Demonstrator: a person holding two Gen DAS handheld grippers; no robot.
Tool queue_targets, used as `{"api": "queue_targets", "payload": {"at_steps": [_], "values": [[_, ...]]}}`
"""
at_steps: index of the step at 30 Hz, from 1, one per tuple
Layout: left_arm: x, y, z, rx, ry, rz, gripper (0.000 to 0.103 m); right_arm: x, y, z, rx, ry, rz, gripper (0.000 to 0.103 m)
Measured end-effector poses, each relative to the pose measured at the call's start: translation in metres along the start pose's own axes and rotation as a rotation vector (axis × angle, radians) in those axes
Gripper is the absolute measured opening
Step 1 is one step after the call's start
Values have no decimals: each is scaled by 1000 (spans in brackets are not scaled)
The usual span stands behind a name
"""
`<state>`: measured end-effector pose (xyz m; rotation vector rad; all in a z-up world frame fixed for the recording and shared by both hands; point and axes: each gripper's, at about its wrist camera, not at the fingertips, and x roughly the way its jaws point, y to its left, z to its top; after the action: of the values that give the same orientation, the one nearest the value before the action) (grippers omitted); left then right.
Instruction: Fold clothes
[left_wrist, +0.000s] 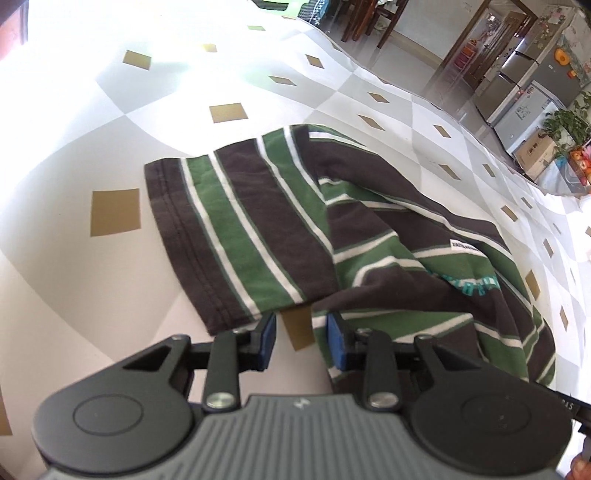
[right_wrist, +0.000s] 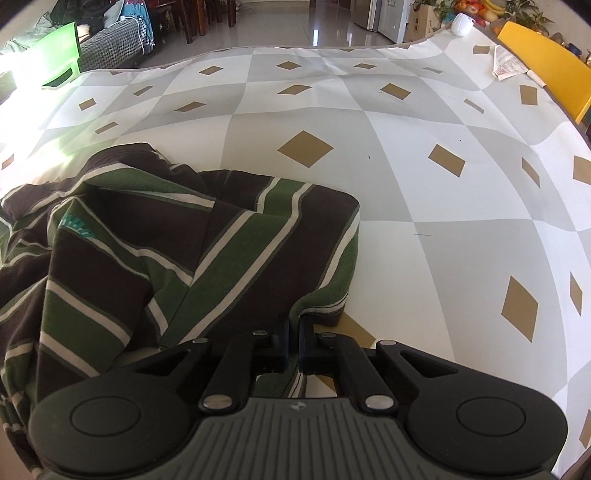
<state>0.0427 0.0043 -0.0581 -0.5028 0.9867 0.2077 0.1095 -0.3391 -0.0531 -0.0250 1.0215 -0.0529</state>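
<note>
striped shirt (left_wrist: 369, 236) rumpled on tabletop (right_wrist: 424, 206), part-folded (sleeve laid flat far left). right gripper (right_wrist: 294, 334) pinched on near hem edge; left gripper (left_wrist: 301, 341) fingers apart, just short of cloth, sleeve straight ahead.

Striped shirt (left_wrist: 258, 229) is soft matt knit cloth, brown, green and white, with a stitched hem and a small woven label. Tablecloth (right_wrist: 424, 229) looks smooth, slightly sheeny, printed grey-white checks with tan diamonds. Left gripper (left_wrist: 301, 341) and right gripper (right_wrist: 294, 341) are matt black plastic with ribbed grey housing, shiny metal pivot pins, blue rubbery pads (left_wrist: 338, 341).
</note>
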Motion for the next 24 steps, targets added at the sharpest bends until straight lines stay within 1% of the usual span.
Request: {"api": "queue_targets", "payload": {"at_steps": [3,5,6,7,9,10,11,13,14,15,16,18,19,21,24], "values": [[-1,11,3,-14,5,26,28,0,-5,3,18,-1,-57,0],[-3,17,4,-22,2,33,28,0,-10,4,34,-3,-98,6],[-4,20,5,-31,1,32,28,0,-12,4,42,-4,-119,7],[-5,24,6,-42,3,19,27,-2,-13,5,55,-8,-117,8],[-7,29,6,-60,15,-14,27,-8,-15,6,86,-18,-90,13],[-7,29,5,-64,27,-36,28,-11,-15,6,87,-28,-81,17],[-7,29,3,-67,40,-59,31,-16,-13,6,80,-42,-74,22],[-8,25,-1,-60,67,-110,33,-28,-7,5,61,-71,-40,29],[-8,23,-3,-52,79,-129,37,-31,-5,4,56,-70,-19,31],[-8,20,-6,-40,93,-147,43,-33,-2,1,50,-64,0,32],[-8,15,-9,-26,105,-162,45,-36,1,-1,45,-58,19,33],[-9,7,-17,-6,123,-194,55,-40,6,-6,34,-46,57,35],[-9,3,-21,1,132,-210,58,-42,9,-8,28,-40,76,36],[-8,-2,-29,-1,154,-243,67,-46,15,-13,17,-27,114,36],[-8,-9,-43,-17,195,-292,71,-53,23,-20,1,-9,172,36]]}}
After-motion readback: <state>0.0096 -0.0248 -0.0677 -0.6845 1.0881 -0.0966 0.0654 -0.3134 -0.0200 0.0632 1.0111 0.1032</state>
